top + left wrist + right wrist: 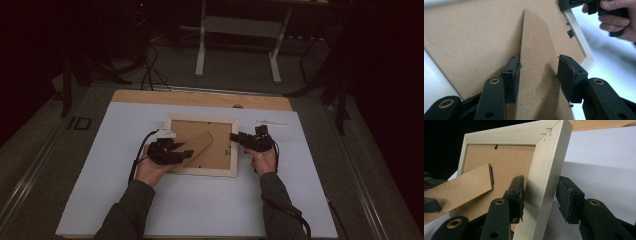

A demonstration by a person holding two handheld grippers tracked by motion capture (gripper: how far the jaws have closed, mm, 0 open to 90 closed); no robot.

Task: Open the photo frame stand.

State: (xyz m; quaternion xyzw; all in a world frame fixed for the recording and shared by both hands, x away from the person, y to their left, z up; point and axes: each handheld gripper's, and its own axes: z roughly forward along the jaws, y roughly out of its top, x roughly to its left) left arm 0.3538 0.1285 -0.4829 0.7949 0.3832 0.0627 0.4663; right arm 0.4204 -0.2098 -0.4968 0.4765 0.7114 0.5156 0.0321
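Your right gripper (234,138) straddles the picture frame (233,150) rail, jaws part open; your left gripper (187,151) half-closed around the easel stand (536,62), not yet clamped; stand still unfolded

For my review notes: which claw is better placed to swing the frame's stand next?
Left. The left claw already straddles the stand, one pad at its edge. The right claw straddles the frame's rail, steadying it.

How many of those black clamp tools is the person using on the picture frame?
2. The left tool sits at the frame's fold-out stand; the right tool straddles the frame's right side rail.
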